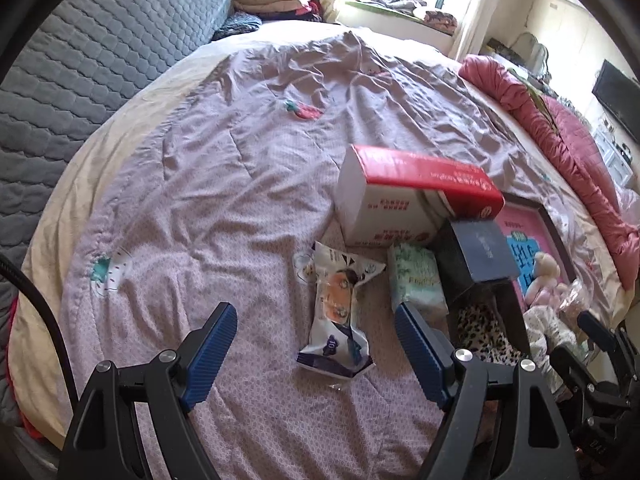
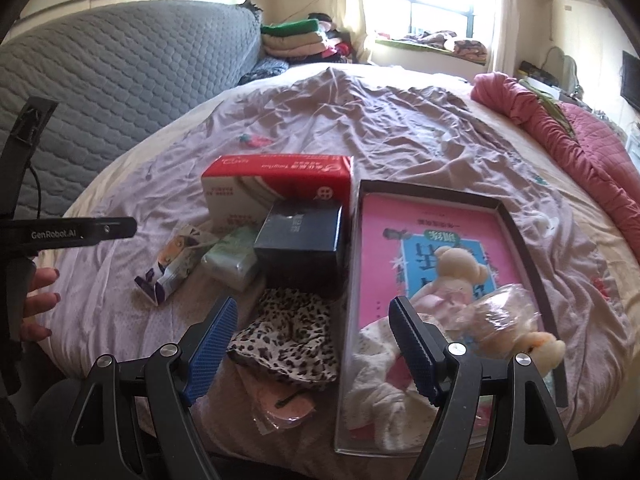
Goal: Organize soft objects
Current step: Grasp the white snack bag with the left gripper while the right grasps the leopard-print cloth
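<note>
Both grippers empty, jaws spread wide, nothing between the pads. Landmark: the dark-rimmed tray (image 2: 516,232) with the pink printed bottom, on the bed (image 2: 400,120).

Left gripper (image 1: 314,344) hangs just above a crinkled white-and-purple pouch (image 1: 340,312), which lies on the bedspread well left of the tray, past the black box (image 1: 480,256). Its long axis runs away from the gripper, roughly in line with the fingers, so the jaws already straddle its narrow width; a straight drop looks enough, no wrist roll. Pouch is soft plastic film, pinched in the middle, printed face on it, likely to crumple when squeezed. A pale green soft pack (image 1: 416,276) sits just right of it, touching the right pad's side of the view.

Right gripper (image 2: 314,340) hovers over the leopard-print cloth (image 2: 288,332), bunched flat on the bed just left of the tray's near-left corner. Right hand is clearly the nearer one for it. Limp fabric, no clear long axis.

Already in the tray: a cream plush toy (image 2: 460,268), a white cloth, clear plastic wrap. The red-and-white tissue pack (image 2: 276,184) stands behind the black box, left of the tray.
</note>
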